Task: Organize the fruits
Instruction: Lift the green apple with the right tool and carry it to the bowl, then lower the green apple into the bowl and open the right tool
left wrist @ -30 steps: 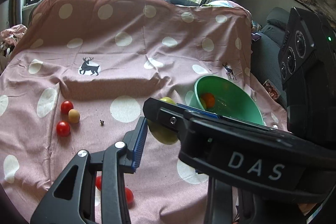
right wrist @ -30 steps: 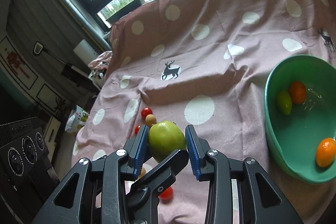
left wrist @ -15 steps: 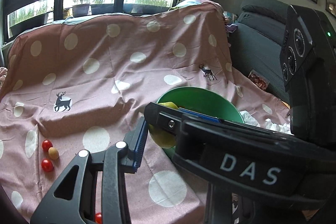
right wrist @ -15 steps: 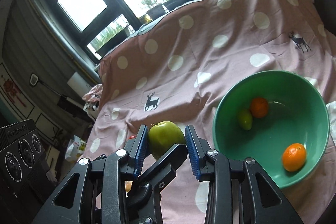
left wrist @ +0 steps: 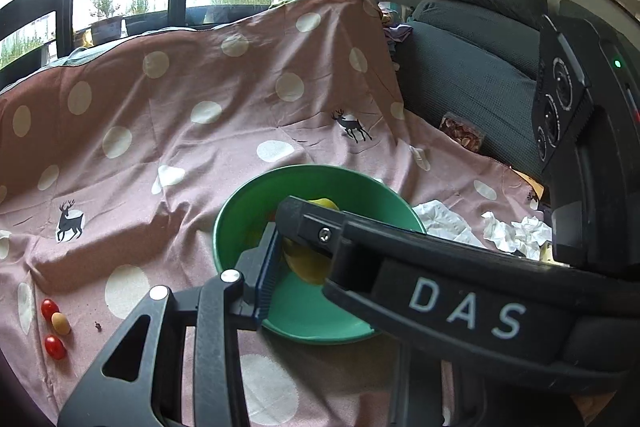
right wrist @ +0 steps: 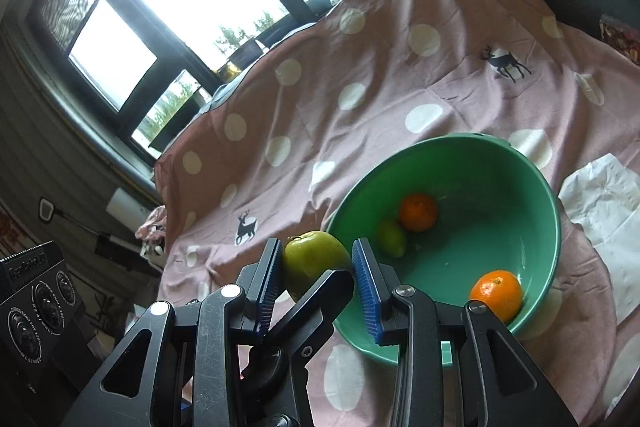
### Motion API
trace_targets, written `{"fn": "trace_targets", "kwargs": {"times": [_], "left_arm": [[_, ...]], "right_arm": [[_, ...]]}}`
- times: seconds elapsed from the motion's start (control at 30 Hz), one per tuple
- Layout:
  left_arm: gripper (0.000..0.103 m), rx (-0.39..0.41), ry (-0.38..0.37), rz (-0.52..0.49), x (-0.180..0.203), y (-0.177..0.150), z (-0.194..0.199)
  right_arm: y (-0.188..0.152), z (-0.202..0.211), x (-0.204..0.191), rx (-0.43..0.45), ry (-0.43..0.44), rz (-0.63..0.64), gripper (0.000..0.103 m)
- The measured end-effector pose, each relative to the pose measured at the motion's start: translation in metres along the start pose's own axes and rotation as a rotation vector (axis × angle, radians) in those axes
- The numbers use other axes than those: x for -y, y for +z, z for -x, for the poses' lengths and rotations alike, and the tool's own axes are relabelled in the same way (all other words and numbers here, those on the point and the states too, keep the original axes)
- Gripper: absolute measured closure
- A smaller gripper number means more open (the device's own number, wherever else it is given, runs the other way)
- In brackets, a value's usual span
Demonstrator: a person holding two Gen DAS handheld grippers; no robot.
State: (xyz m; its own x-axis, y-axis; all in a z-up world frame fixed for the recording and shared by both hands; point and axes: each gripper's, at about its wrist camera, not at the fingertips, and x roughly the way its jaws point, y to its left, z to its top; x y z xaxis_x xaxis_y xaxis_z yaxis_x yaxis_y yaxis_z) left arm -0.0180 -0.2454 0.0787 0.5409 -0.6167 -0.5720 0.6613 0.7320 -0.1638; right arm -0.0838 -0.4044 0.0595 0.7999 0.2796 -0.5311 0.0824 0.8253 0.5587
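- Over the near rim of the green bowl [right wrist: 532, 163]: green apple [right wrist: 314, 259], clamped between both blue pads of the right gripper [right wrist: 316, 269].
- Left gripper [left wrist: 304, 247] also closed on that apple, crossing beneath.
- Bowl holds two oranges [right wrist: 418, 211] and a lime [right wrist: 392, 238]; cherry tomatoes [left wrist: 54, 346] lie on the pink spotted cloth [left wrist: 200, 147].

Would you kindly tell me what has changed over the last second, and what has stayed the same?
Both grippers carried the green apple from above the cloth to the green bowl's near rim. Grip unchanged; oranges, lime and cherry tomatoes stayed put.
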Motion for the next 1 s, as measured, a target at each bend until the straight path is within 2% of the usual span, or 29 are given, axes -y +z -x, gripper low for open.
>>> {"fn": "trace_targets", "kwargs": {"times": [0.4,1.0], "left_arm": [[0.069,-0.062,-0.07,-0.008,0.016,0.0,-0.03],[0.069,-0.142,-0.13,0.038,0.012,-0.008,-0.058]], "right_arm": [[0.005,-0.001,0.035,-0.013,-0.063,-0.09,0.065],[0.003,-0.016,0.055,-0.075,-0.14,-0.145,0.065]]}}
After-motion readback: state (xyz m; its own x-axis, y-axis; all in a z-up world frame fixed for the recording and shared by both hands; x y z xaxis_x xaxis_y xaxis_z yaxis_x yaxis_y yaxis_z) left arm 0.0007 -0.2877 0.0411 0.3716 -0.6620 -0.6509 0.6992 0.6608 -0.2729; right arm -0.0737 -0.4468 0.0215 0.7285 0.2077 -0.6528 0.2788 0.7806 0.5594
